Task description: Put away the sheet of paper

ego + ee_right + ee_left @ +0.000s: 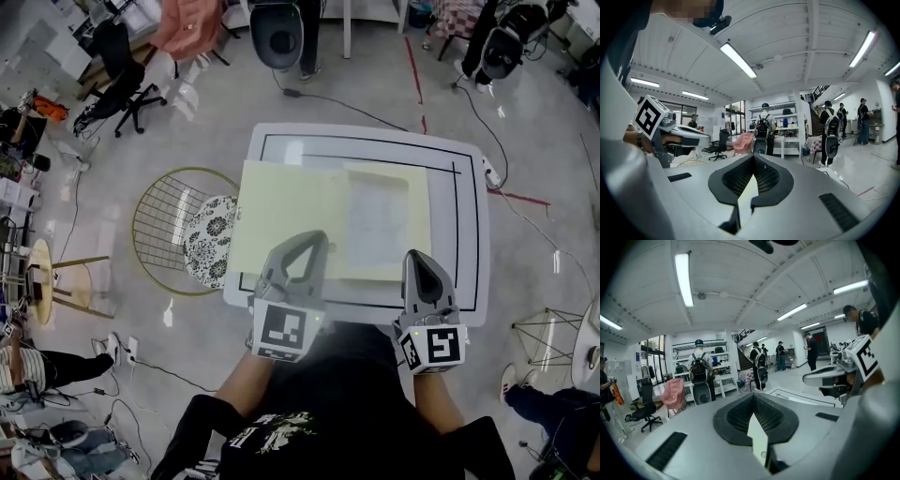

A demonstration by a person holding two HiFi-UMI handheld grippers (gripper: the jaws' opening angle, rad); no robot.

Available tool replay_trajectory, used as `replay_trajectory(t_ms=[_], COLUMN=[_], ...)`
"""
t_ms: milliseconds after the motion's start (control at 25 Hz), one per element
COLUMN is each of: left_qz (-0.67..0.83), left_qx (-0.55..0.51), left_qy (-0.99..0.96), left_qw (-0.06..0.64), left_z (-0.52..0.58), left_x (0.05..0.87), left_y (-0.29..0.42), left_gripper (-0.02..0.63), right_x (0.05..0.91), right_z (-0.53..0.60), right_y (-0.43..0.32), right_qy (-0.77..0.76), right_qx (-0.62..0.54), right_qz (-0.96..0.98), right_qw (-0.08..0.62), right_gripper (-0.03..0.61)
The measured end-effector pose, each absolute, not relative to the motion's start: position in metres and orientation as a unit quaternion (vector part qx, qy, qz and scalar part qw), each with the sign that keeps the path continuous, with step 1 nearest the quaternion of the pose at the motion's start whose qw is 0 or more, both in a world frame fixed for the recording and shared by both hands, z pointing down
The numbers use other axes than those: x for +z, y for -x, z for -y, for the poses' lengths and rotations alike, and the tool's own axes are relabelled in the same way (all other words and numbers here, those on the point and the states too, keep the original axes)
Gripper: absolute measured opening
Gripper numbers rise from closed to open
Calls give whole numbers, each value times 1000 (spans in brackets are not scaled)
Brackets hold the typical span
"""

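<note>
A pale yellow folder (281,206) lies open on the white table (459,281), and a white sheet of paper (377,220) rests on its right half. My left gripper (305,242) is over the folder's near edge, left of the middle. In the left gripper view the jaws of this left gripper (754,418) are shut with a thin pale strip (758,439) of the folder between them. My right gripper (418,258) sits at the folder's near right corner. In the right gripper view, the right gripper (749,185) is closed on a pale yellow sliver (745,199).
A gold wire chair (155,220) with a patterned cushion (208,239) stands against the table's left side. A power strip (491,173) lies at the right edge. A wire stool (553,333) stands to the right. People with backpacks (699,373) stand by shelves far off.
</note>
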State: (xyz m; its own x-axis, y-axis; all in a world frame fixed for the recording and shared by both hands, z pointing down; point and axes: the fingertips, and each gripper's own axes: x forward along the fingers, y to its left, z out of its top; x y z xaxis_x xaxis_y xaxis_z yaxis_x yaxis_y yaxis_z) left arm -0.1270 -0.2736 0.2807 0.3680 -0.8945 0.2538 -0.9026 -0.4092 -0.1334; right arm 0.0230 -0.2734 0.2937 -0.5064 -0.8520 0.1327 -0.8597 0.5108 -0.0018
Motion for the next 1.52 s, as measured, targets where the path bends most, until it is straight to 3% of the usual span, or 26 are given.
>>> replay_trajectory(t_ms=[1520], left_qz=[571], left_qx=[66], left_qy=[-818], left_qw=[2], left_z=[256], left_x=[259], left_y=[156], left_gripper=[2], right_x=[266], right_z=[254], right_y=[-11], right_qy=[-505], right_qx=[-9], right_qz=[863], right_qw=[18], right_gripper=[-8])
